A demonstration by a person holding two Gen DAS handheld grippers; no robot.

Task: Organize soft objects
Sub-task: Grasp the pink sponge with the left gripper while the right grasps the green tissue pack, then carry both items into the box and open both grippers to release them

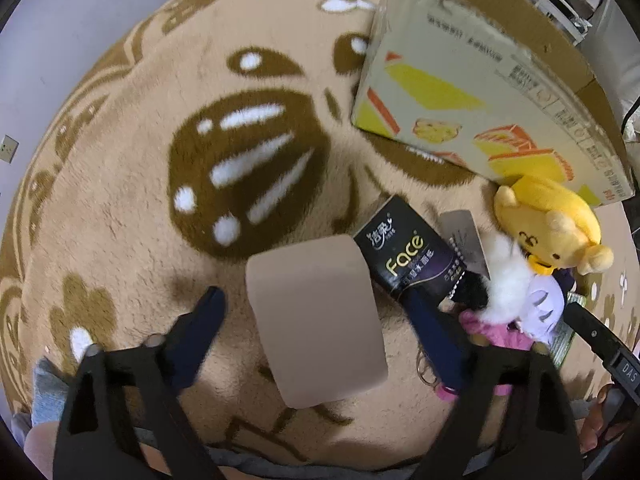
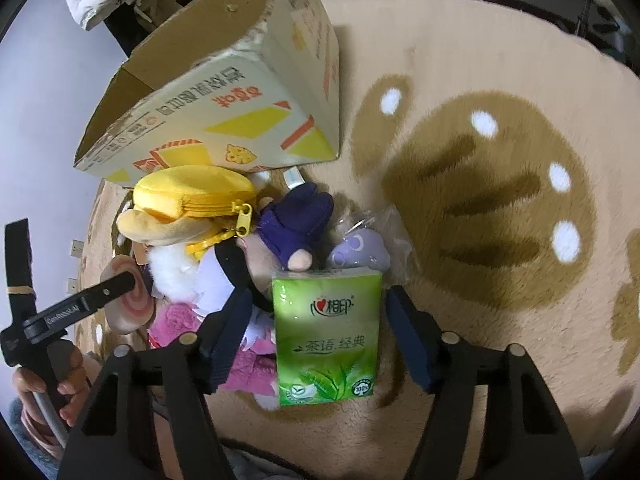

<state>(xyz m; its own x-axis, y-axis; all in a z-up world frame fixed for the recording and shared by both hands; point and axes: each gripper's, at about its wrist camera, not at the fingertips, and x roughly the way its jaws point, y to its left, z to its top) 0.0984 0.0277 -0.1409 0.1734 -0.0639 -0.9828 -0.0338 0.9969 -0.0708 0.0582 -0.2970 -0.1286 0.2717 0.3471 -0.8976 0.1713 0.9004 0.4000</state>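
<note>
In the left wrist view my left gripper point(image 1: 320, 312) is open, its fingers on either side of a plain tan soft pack point(image 1: 316, 320) lying on the rug. A black "Face" tissue pack point(image 1: 408, 256) lies just right of it, beside a yellow plush point(image 1: 552, 224) and a white and pink plush heap point(image 1: 512, 296). In the right wrist view my right gripper point(image 2: 316, 308) is open around a green tissue pack point(image 2: 328, 336). Behind the pack lie a purple plush point(image 2: 296, 220), a lilac plush in a clear bag point(image 2: 360, 252), a yellow zip plush point(image 2: 192, 200) and a pink plush point(image 2: 240, 356).
An open cardboard box point(image 1: 480, 92) stands on the rug behind the toys; it also shows in the right wrist view point(image 2: 224, 116). The round tan rug point(image 1: 120, 220) covers the floor. The other handheld gripper point(image 2: 60, 316) shows at the left of the right wrist view.
</note>
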